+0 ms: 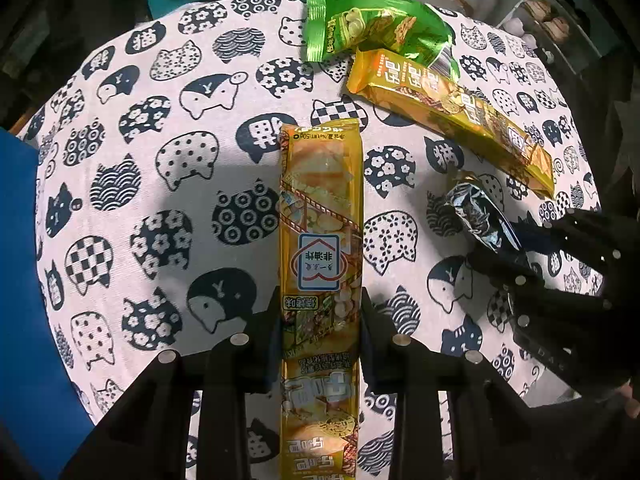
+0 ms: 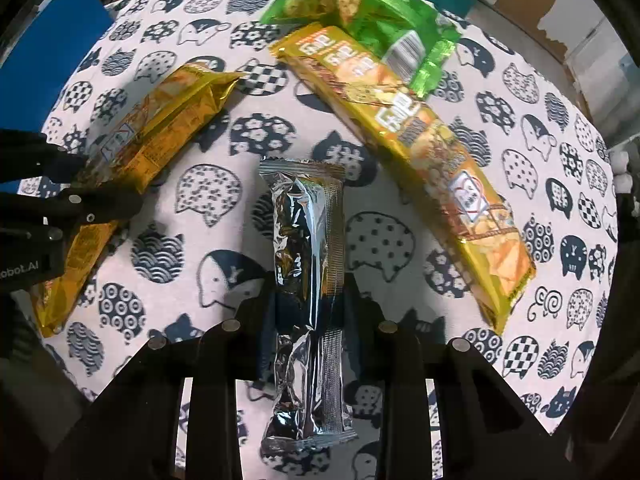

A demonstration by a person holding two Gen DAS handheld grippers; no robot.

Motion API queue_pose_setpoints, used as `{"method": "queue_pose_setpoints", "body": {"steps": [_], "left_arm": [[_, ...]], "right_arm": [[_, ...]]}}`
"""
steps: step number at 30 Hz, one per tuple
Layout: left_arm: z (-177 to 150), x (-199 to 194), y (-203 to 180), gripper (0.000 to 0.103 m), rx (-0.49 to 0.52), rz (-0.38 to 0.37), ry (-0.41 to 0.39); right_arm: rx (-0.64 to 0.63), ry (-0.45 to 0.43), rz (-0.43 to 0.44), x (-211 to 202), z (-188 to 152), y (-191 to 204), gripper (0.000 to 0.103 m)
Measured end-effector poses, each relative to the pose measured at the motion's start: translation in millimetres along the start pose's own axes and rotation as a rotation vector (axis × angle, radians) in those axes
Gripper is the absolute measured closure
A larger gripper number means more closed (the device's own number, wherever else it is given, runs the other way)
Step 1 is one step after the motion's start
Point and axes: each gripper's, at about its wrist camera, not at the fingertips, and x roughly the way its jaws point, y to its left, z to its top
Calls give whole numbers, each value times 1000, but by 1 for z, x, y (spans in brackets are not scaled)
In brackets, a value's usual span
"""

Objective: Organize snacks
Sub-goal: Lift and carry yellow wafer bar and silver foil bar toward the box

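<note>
1. The left tongs are pointing steeply down at the desk and are gripping a long yellow pack across its width, the pads pressing on both long edges a little below its middle
2. The right tongs are clamping a silver pack the same way, pads on either side near its midpoint
3. The yellow pack is running straight ahead between the left tongs; the silver pack is lying likewise between the right tongs
4. A second yellow pack is lying ahead and to the right of the right tongs, well apart from them, with a green bag overlapping its far end
5. The yellow pack is looking light and fairly stiff, probably a tray of crackers inside slick film, so a firm squeeze is risking crushed contents
6. The silver pack is looking softer, crinkled and slippery; its foil is creasing under the pads and it could slide if tilted
7. Holding each pack near the middle is keeping it balanced; a grip near an end seam would let the long body droop or swing
8. The green bag is looking puffy and loose, best taken by its crimped edge
</note>
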Motion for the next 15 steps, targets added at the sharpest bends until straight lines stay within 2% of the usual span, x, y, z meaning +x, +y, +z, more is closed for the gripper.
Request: {"method": "queue_pose_setpoints", "body": {"steps": [5, 15], "left_arm": [[-9, -21, 8, 71, 19, 25, -35], [-35, -88, 34, 71, 54, 89, -154]], "right_arm": [[23, -33, 17, -21, 2, -6, 75], [53, -114, 59, -73, 18, -17, 75]]}}
